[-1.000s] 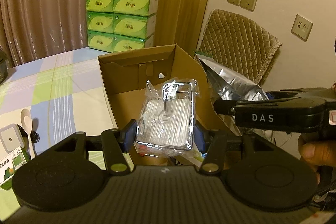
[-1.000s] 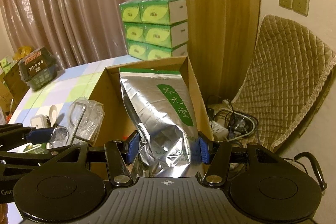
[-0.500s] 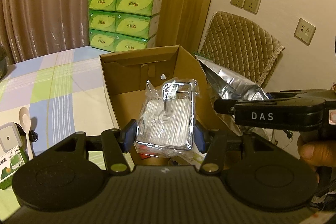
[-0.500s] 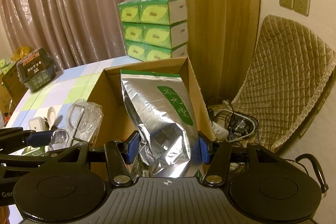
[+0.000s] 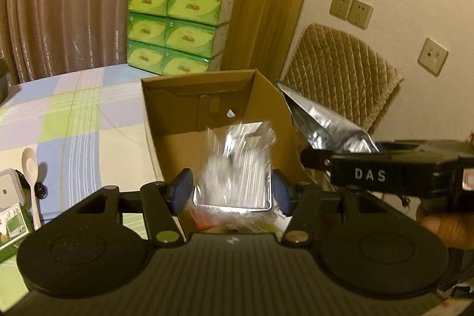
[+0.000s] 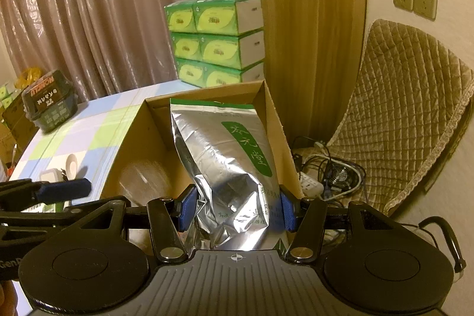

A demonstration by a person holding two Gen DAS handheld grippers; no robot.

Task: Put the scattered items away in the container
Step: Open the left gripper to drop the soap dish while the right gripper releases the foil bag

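My left gripper (image 5: 231, 191) hovers over the open cardboard box (image 5: 192, 108) and its jaws are opening. The plastic-wrapped shiny metal item (image 5: 237, 168) is motion-blurred between them, with a gap to each blue pad. From the right wrist view it is a pale blur (image 6: 145, 185) low inside the box (image 6: 130, 138). My right gripper (image 6: 237, 209) is shut on the lower part of a silver foil bag with a green label (image 6: 225, 156), held upright over the box's right side. The bag (image 5: 320, 120) also shows at the box's right wall.
A stack of green tissue packs (image 5: 177, 28) stands behind the box. A white spoon (image 5: 31, 168), a small white device (image 5: 6, 191) and a green carton (image 5: 11, 227) lie on the checked tablecloth at left. A dark basket (image 6: 47, 105) sits far left. A quilted chair (image 6: 408, 114) and floor cables (image 6: 326, 176) are right.
The left jaws have widened and the wrapped metal item, held firmly before, now slips down blurred toward the box. The right gripper and its foil bag have not moved.
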